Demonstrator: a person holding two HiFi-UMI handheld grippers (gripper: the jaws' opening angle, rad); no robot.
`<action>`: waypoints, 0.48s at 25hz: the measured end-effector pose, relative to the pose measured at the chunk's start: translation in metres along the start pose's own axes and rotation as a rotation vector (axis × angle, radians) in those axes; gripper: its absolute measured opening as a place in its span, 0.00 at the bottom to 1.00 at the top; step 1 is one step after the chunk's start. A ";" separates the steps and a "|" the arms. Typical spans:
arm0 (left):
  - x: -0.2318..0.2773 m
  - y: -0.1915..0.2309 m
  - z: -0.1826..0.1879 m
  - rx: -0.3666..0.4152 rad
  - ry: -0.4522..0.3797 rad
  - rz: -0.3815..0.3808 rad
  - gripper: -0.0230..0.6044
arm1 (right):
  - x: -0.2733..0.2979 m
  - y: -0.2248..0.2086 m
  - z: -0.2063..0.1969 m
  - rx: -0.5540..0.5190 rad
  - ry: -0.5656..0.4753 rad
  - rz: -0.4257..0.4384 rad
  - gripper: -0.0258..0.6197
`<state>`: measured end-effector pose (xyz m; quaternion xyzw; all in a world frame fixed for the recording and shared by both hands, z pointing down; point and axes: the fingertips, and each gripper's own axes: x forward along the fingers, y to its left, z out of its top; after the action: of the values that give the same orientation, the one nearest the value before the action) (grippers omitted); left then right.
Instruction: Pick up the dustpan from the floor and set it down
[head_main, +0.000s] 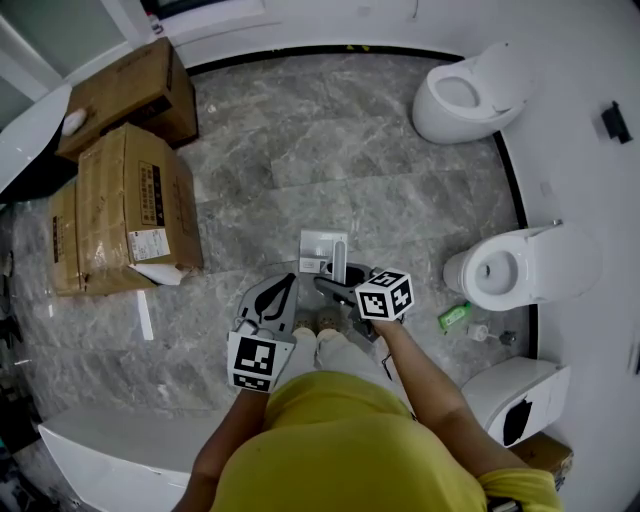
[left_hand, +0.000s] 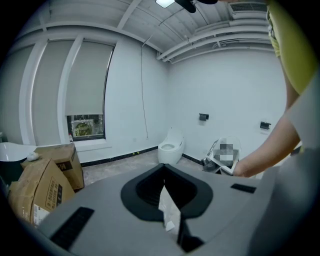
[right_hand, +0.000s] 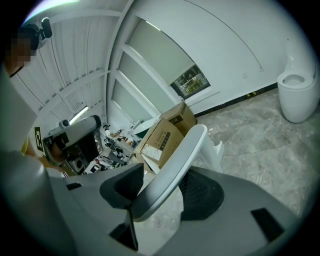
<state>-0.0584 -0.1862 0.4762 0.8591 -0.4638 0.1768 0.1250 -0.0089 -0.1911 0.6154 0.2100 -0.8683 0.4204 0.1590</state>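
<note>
Both pairs of jaws are closed: right gripper (right_hand: 162, 192) on the handle (right_hand: 175, 165) of the light, stiff dustpan (head_main: 322, 248), left gripper (left_hand: 167, 200) perhaps on a paper scrap (left_hand: 169, 212).

A toilet room is shown. Two white toilets are set along the curved white wall, one (head_main: 470, 92) at the upper right of the head view and one (head_main: 515, 268) at its right edge. The floor (head_main: 330, 150) is laid with grey marbled tiles and edged in black. Cardboard boxes (head_main: 125, 210) are stacked at the upper left. In the left gripper view, a window (left_hand: 86, 126) under a blind is seen at the left, and exposed ducts (left_hand: 220, 35) at the top.
</note>
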 end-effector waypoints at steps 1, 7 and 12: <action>0.000 0.000 -0.001 -0.001 0.002 0.000 0.04 | 0.000 -0.004 -0.003 -0.001 0.007 -0.012 0.40; 0.000 0.002 -0.004 -0.009 0.007 0.005 0.04 | -0.001 -0.011 -0.017 0.008 0.061 -0.036 0.47; 0.003 0.000 -0.001 -0.009 -0.001 0.004 0.04 | -0.016 -0.009 -0.018 0.088 0.066 -0.083 0.69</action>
<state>-0.0571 -0.1882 0.4782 0.8578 -0.4662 0.1745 0.1282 0.0115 -0.1783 0.6243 0.2385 -0.8338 0.4580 0.1953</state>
